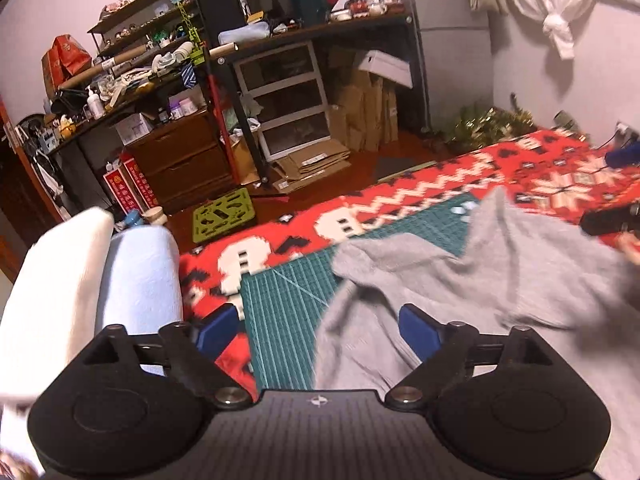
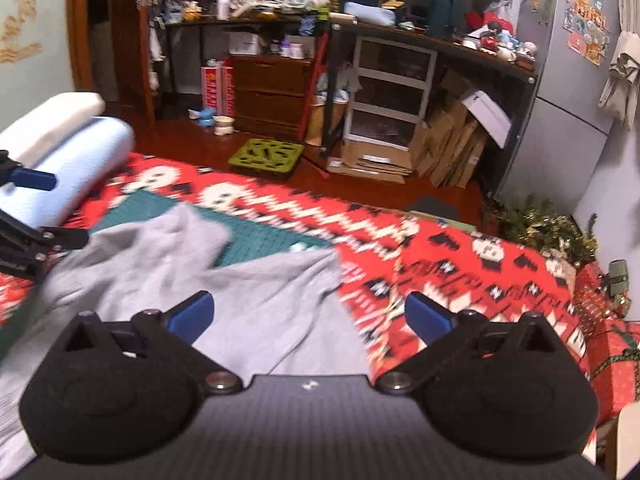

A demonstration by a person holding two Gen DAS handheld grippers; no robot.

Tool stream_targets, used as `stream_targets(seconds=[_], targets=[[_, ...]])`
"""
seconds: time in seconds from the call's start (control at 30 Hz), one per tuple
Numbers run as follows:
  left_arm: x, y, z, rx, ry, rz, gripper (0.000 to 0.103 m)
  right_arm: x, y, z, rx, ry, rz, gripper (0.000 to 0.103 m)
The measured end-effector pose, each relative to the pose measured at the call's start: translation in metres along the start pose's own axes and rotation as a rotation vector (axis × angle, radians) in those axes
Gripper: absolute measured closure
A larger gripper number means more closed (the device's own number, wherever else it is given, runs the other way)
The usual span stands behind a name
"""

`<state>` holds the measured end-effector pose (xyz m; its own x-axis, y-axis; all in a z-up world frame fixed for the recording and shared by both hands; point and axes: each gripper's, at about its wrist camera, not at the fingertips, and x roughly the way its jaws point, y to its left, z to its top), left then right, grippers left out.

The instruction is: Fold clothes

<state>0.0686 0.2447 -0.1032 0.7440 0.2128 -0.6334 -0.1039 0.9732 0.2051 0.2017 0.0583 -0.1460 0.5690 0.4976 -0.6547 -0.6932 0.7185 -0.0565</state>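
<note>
A crumpled grey garment (image 1: 480, 280) lies loose on a green cutting mat (image 1: 280, 312) that rests on a red patterned blanket (image 1: 400, 200). My left gripper (image 1: 320, 330) hovers over the garment's left edge, open, its blue pads wide apart and gripping nothing. In the right wrist view the same grey garment (image 2: 260, 288) spreads below my right gripper (image 2: 310, 316), which is open too, with only cloth and blanket showing between its pads. The motion blurs both views. Each gripper shows at the edge of the other's view.
A light blue roll (image 1: 140, 280) and a white cushion (image 1: 52, 280) lie at the blanket's left end. Beyond the blanket's far edge are wooden floor, a green plastic crate (image 2: 266, 156), stacked cardboard (image 2: 452, 148), drawers and a cluttered desk (image 1: 320, 28). A fridge (image 2: 572, 60) stands at the right.
</note>
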Motion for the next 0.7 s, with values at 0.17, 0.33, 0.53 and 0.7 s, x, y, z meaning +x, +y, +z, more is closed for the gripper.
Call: stream_targets(seconds=[0.17,0.33,0.53,0.7], targets=[[-0.049,-0.018,-0.036,-0.096,0.003,-0.073,0.011,-0.044,0.032,-0.042,0.033,0.045,0.03,0.0],[-0.081,-0.047,-0.072,-0.118,-0.001,-0.108,0.01,-0.071,0.07,-0.093,0.031,0.08,0.047,0.0],[-0.1,-0.077,-0.108,-0.081,0.021,-0.115,0.01,-0.091,0.1,-0.14,0.027,0.113,0.023,0.0],[-0.096,-0.084,-0.127,-0.083,0.074,-0.105,0.01,-0.094,0.107,-0.164,0.032,0.161,-0.01,0.0]])
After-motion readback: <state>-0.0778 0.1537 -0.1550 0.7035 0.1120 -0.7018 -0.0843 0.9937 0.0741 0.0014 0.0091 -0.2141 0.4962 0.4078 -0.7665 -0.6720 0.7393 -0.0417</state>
